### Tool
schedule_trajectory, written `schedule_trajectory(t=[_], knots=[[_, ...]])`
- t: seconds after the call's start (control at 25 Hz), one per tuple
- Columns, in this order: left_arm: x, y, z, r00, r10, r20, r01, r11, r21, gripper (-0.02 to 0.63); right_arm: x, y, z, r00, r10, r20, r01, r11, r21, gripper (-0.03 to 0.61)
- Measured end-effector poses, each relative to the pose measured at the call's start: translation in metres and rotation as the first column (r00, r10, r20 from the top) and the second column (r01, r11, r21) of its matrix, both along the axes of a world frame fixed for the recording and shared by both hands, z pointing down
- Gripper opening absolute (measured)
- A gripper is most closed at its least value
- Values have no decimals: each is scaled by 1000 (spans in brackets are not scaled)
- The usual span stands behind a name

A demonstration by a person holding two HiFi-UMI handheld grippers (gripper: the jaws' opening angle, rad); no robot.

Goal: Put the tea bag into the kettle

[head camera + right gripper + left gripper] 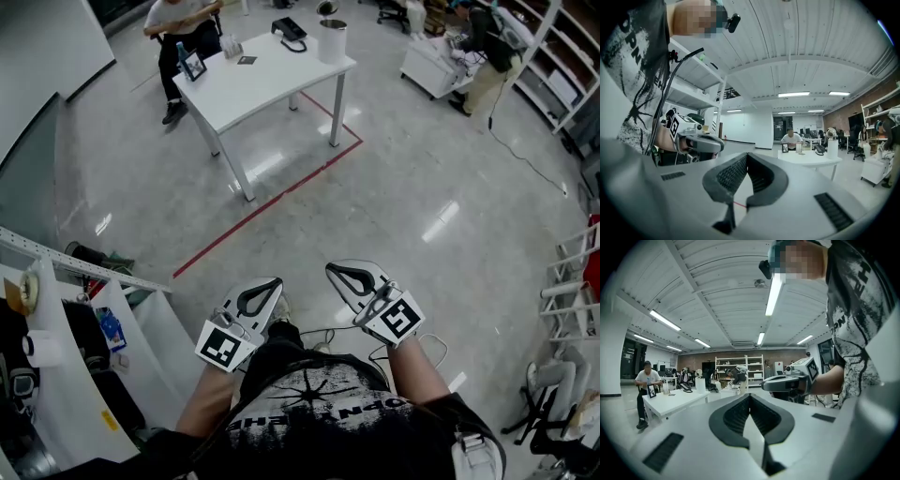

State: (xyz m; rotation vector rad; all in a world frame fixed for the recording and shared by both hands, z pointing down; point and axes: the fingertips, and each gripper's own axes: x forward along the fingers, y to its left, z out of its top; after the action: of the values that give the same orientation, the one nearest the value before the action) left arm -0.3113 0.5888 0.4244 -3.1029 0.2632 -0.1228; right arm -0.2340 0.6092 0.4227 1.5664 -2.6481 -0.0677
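Note:
Both grippers are held close in front of my chest, far from the white table (272,80). A tall white cylindrical vessel (332,40) stands on the table's far right corner; it also shows as the white vessel (700,385) and the white vessel (832,149). A small dark flat item (247,60) lies mid-table; I cannot tell what it is. My left gripper (267,289) (749,396) is shut with nothing between its jaws. My right gripper (347,274) (747,155) is also shut and holds nothing.
A person (183,28) sits at the table's far side, beside a small picture frame (194,66) and a desk phone (291,30). Red floor tape (272,202) runs past the table. White shelving (56,356) stands at my left, racks (572,291) at my right.

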Motion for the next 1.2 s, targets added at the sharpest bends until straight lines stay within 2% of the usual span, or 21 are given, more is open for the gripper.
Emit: schedule_trajectory(t=[0.32,0.56,0.88,1.2], knots=[[8,-110,-7,999,38,0,-38,997,61,12,-1,-112,-16,1000,-3,22,2,1000,30,9],[12,-172,-12,998,69,-13,-68,995,71,12,-4,-177,-25,1000,7,28,-9,998,58,9],[5,-217,-4,995,97,-27,-96,995,39,11,-7,-220,-18,998,50,29,-52,998,44,9],[8,-236,-2,994,106,-21,-106,994,37,12,3,-239,-21,997,73,40,-75,995,61,9]])
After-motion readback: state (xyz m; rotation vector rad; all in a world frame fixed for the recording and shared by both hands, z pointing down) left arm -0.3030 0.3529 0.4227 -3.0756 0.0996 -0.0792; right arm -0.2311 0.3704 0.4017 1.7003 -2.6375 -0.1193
